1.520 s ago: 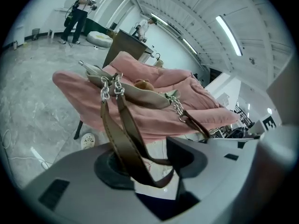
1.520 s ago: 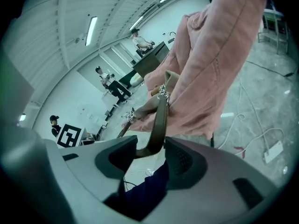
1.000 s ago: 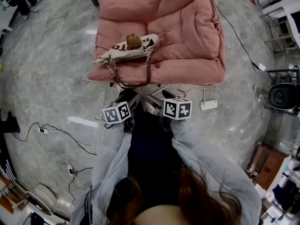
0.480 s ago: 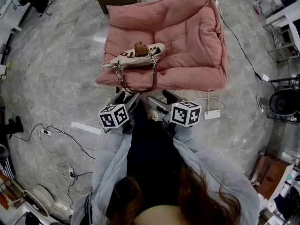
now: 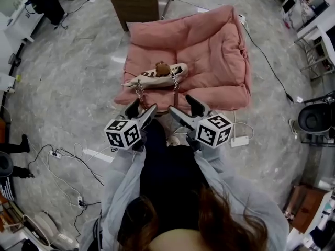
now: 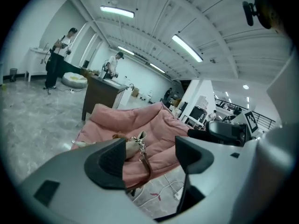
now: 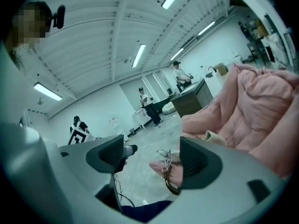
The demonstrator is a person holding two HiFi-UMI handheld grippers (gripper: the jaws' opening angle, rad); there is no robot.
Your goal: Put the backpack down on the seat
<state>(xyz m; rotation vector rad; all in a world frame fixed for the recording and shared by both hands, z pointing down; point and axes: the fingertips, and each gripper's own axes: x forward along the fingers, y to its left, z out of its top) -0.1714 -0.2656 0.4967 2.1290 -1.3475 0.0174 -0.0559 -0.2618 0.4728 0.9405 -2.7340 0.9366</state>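
Grey marbled floor (image 5: 63, 88) fills a wide, bright workroom, with loose cables (image 5: 68, 156) trailing across it at the lower left of the head view. A large pink padded seat (image 5: 209, 51) sits low on this floor, its back cushion raised behind, and a dark wooden cabinet (image 5: 140, 1) stands just behind it. A person in grey sleeves (image 5: 123, 177) stands before the seat's front edge, a gripper in each hand. The backpack (image 5: 157, 76), a cream fabric bag with dark lettering, lies flat on the seat cushion near that front edge, touched by neither gripper. The left gripper (image 5: 142, 107) hangs in the air in front of the seat, jaws spread wide with nothing between them. The right gripper (image 5: 181, 106) is beside it, apart from it; its jaws have just been closing a little, yet they stand wide and grip nothing. A brown strap (image 6: 147, 169) droops from the bag over the seat's front edge on two metal chains (image 5: 175, 82). A small brown plush toy (image 5: 163, 68) rests on top of the bag.
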